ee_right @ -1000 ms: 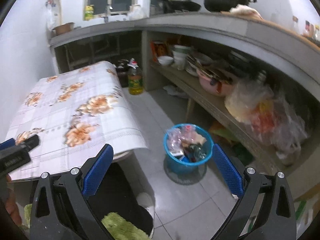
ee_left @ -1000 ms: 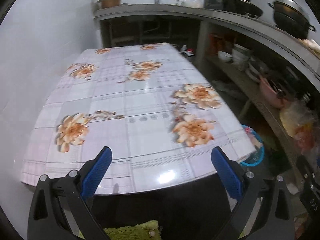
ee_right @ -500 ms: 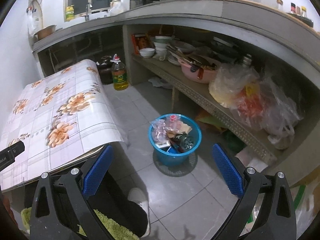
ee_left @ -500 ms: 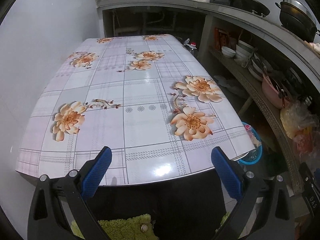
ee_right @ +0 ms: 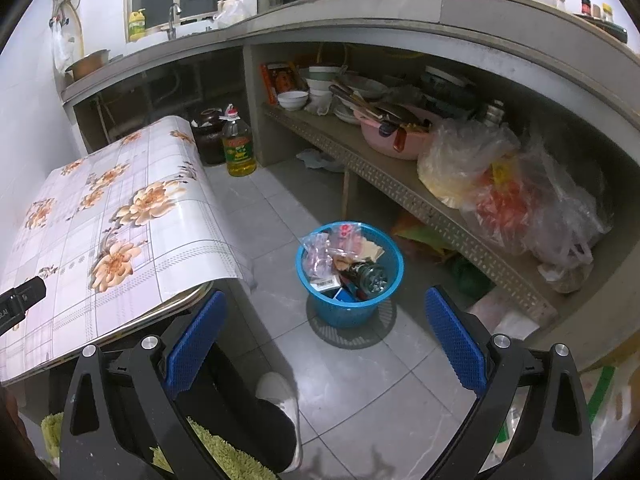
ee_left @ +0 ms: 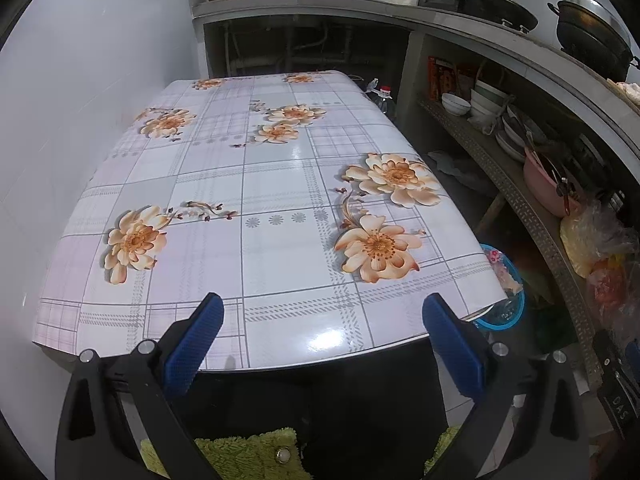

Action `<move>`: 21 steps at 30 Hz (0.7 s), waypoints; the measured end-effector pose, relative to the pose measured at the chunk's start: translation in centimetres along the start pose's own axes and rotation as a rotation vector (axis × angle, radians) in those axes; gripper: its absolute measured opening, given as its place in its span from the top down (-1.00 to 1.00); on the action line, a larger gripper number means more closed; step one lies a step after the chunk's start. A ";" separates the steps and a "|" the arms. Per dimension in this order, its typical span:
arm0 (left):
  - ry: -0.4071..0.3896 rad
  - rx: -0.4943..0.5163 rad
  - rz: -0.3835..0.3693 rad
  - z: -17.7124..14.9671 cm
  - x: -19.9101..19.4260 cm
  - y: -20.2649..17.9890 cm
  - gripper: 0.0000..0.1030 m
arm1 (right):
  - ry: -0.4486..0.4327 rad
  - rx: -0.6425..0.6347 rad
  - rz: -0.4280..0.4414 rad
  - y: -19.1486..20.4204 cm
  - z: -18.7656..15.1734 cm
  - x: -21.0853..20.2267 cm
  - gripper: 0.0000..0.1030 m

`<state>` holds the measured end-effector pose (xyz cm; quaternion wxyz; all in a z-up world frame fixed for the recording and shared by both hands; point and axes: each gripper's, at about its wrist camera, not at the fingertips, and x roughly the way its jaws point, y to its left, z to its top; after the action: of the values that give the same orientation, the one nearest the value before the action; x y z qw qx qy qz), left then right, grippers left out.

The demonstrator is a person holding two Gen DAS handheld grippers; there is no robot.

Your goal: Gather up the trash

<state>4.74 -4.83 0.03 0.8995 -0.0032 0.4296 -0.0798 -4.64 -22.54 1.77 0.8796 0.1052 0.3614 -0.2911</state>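
Observation:
A blue plastic basket (ee_right: 384, 300) stands on the tiled floor right of the table, filled with wrappers, packets and a dark bottle (ee_right: 366, 274). Its rim also shows past the table corner in the left wrist view (ee_left: 516, 308). The table (ee_left: 280, 264) has a floral plaid cloth and nothing lies on it. My left gripper (ee_left: 322, 344) is open and empty above the table's near edge. My right gripper (ee_right: 324, 338) is open and empty, held above the floor in front of the basket.
A low shelf (ee_right: 400, 184) on the right holds bowls, a pink basin (ee_right: 394, 140) and plastic bags (ee_right: 512, 192). An oil bottle (ee_right: 239, 148) and dark jar stand on the floor by the table's far corner. A white shoe (ee_right: 280, 396) is near my right gripper.
Both grippers have pulled back and risen a little, so the table and the basket sit lower and smaller in view. Both stay open and empty.

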 end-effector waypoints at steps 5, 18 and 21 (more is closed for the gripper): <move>0.003 0.005 -0.007 0.0 -0.1 -0.4 -0.89 | -0.001 0.000 0.001 -0.1 0.0 0.0 -0.85; 0.007 0.014 -0.036 0.0 -0.4 -0.9 -0.89 | -0.003 -0.009 0.000 0.0 0.1 0.1 -0.85; 0.007 0.011 -0.039 0.0 -0.5 -0.9 -0.89 | -0.005 -0.014 0.004 -0.1 0.2 0.0 -0.85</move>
<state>4.25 -5.65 0.47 0.8963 -0.0062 0.4320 -0.0998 -4.56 -22.68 1.86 0.8817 0.0992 0.3609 -0.2871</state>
